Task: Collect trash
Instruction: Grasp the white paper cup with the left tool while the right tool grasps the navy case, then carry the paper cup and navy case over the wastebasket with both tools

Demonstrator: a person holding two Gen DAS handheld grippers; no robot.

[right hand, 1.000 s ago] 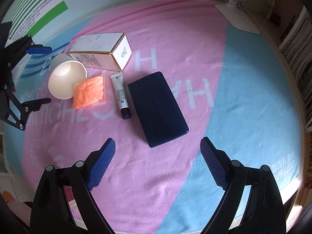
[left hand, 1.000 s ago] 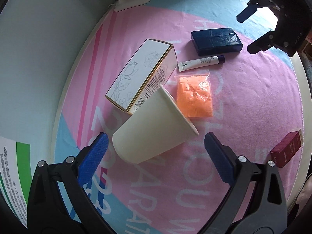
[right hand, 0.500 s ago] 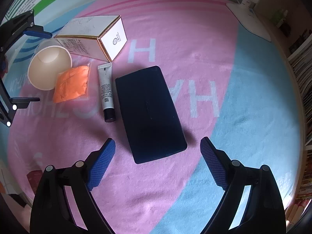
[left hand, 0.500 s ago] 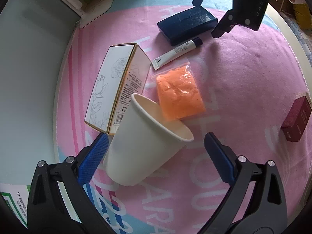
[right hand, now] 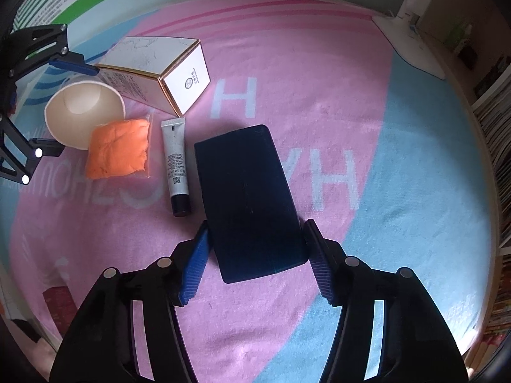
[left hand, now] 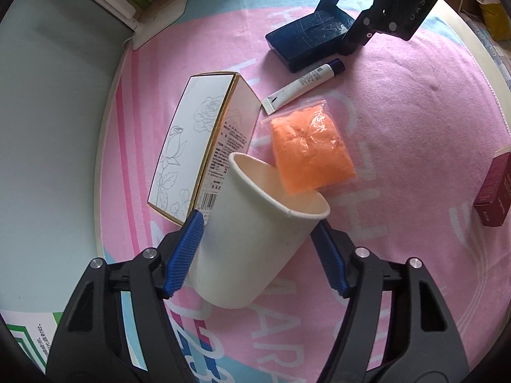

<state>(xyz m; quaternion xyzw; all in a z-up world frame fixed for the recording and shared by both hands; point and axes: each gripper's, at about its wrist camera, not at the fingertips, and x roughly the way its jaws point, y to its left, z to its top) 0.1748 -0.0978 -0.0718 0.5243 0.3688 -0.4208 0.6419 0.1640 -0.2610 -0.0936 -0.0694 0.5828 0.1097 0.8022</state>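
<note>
The left gripper (left hand: 258, 252) pinches the paper cup (left hand: 255, 242), which lies on its side on the pink mat (left hand: 415, 127) beside the white box (left hand: 194, 153) – the orange bag (left hand: 311, 153) touches its rim. The right gripper (right hand: 255, 261) sits around the near end of the dark blue box (right hand: 249, 201), its pads (right hand: 194, 265) just at the sides – whether they press it I cannot tell.

One white paper cup (left hand: 252, 242), one orange-filled plastic bag (left hand: 311, 150), one white tube with a dark cap (left hand: 303, 87), one dark blue box (right hand: 249, 198), one white rose-printed carton (left hand: 194, 150), one maroon box (left hand: 495, 188), two tools.
</note>
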